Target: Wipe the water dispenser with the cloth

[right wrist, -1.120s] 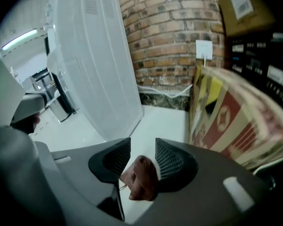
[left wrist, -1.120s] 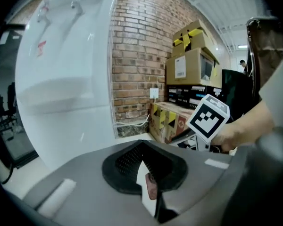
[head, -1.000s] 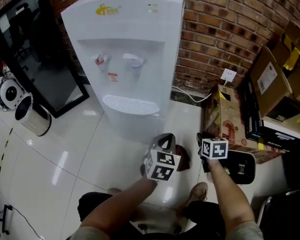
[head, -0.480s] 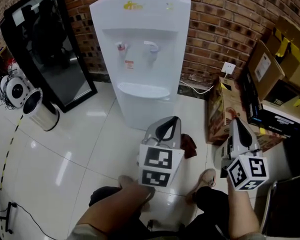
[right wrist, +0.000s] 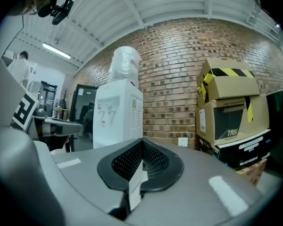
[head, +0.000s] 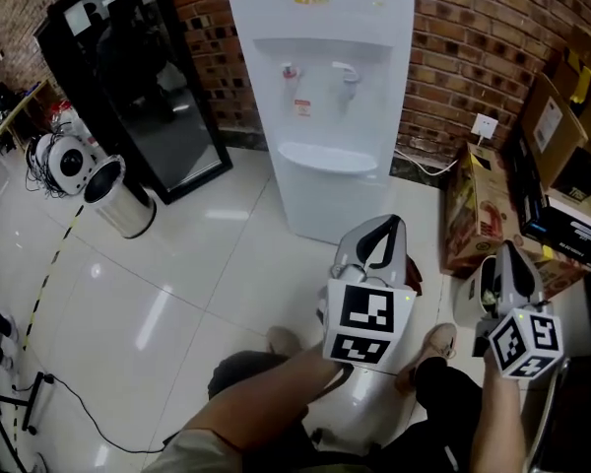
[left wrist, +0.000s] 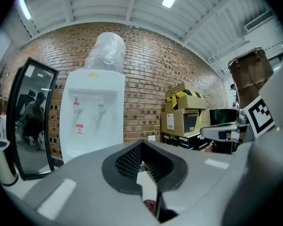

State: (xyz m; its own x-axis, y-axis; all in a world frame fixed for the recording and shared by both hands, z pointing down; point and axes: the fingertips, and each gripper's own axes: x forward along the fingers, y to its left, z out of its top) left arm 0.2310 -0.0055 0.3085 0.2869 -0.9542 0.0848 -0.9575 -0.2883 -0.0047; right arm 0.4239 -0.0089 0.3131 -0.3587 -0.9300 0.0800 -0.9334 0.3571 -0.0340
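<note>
The white water dispenser (head: 325, 87) stands against the brick wall, ahead of both grippers; it also shows as the dispenser (left wrist: 92, 112) and the dispenser (right wrist: 118, 117). My left gripper (head: 384, 225) is held level and points at it from some way off, jaws shut with nothing at the tips (left wrist: 140, 142). A speck of dark red shows low in its slit. The dark red cloth (head: 415, 285) lies on the floor, mostly hidden behind the left gripper. My right gripper (head: 505, 251) hangs to the right, shut and empty (right wrist: 142, 140).
A steel bin (head: 123, 200) and a black-framed glass panel (head: 148, 87) stand on the left. Cardboard boxes (head: 561, 116) are stacked on the right, past a wall socket (head: 485, 124). The person's shoe (head: 436, 341) is on the white tiles below the grippers.
Both grippers have risen from near the floor toward the head camera. The right one's jaws have closed. The view has pulled back from the dispenser; the cloth stays by the shoe.
</note>
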